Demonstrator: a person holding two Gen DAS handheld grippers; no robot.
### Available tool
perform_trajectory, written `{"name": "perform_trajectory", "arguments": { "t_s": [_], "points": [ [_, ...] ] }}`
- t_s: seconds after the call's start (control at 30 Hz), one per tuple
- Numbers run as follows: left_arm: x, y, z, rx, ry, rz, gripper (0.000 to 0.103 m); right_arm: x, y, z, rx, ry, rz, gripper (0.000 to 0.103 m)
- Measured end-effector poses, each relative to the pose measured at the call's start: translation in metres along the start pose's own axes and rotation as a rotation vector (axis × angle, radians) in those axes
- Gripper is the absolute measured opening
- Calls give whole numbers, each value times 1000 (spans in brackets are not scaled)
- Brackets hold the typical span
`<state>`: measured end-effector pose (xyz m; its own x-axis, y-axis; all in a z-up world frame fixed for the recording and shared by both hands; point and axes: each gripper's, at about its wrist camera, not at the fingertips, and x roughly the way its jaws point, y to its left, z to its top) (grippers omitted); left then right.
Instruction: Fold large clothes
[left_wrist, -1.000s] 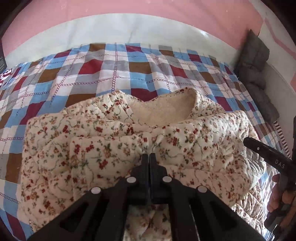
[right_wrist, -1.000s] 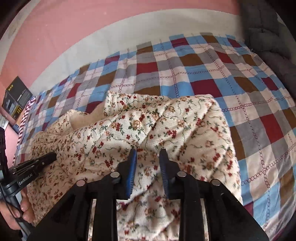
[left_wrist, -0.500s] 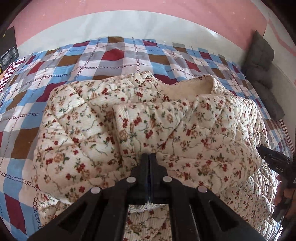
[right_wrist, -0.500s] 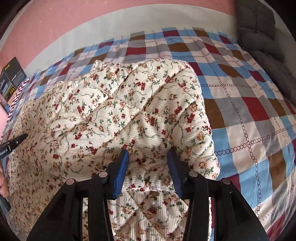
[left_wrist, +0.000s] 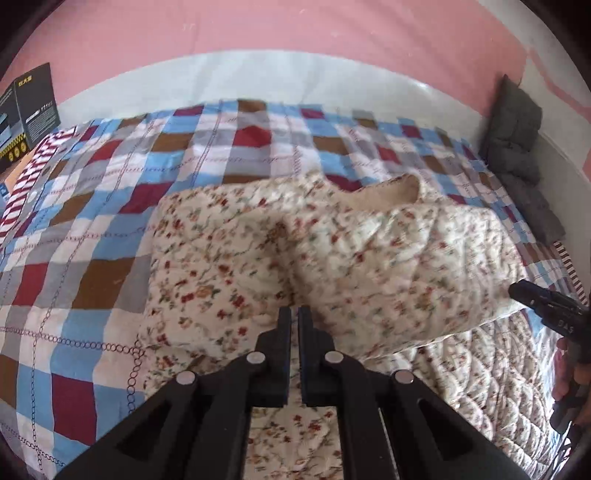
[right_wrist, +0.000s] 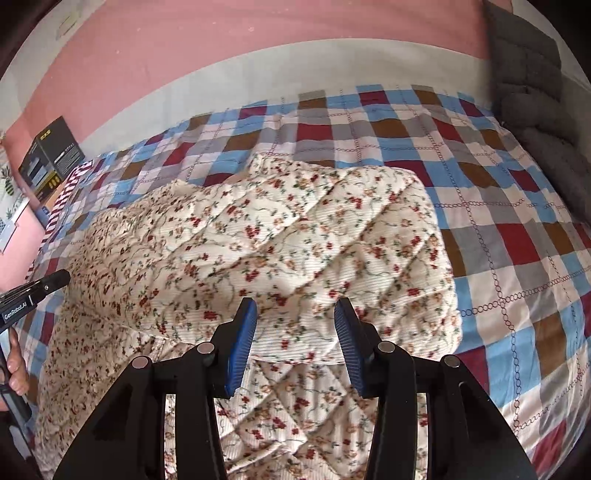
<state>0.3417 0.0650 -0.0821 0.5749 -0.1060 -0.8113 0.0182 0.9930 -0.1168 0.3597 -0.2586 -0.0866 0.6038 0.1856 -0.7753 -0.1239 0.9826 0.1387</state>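
Note:
A cream quilted jacket with small red flowers (left_wrist: 332, 258) (right_wrist: 277, 240) lies on the checked bedspread (left_wrist: 74, 258), its upper half doubled over the lower half. In the left wrist view my left gripper (left_wrist: 294, 314) sits shut at the near edge of that fold, and I see no cloth between its fingers. My right gripper (right_wrist: 295, 314) is open at the same folded edge further right. Its blue pads (right_wrist: 243, 339) stand apart and do not press on the cloth. Each gripper shows at the edge of the other's view, as the right gripper (left_wrist: 546, 302) and the left gripper (right_wrist: 37, 291).
The checked bedspread (right_wrist: 517, 240) runs back to a white bed edge and a pink wall. Grey cushions (left_wrist: 517, 147) (right_wrist: 535, 92) stand at the right end. A black box (left_wrist: 29, 110) (right_wrist: 51, 158) stands at the left. A person's hand (right_wrist: 16, 365) holds the left gripper's handle.
The jacket's top half has come over onto its lower half. The right jaws have widened and let the fold go. Both grippers have drawn back to the fold's near edge.

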Motion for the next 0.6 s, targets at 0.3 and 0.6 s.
{"name": "perform_trajectory", "arguments": {
  "t_s": [0.3,0.6],
  "points": [
    [12,13,-11,-40,71,-41,4,16,-4,-7,78,47,25,46],
    [-89,35,-93,-70,37,-122,13,-98,-30,-85,120,4,76,62]
  ]
}}
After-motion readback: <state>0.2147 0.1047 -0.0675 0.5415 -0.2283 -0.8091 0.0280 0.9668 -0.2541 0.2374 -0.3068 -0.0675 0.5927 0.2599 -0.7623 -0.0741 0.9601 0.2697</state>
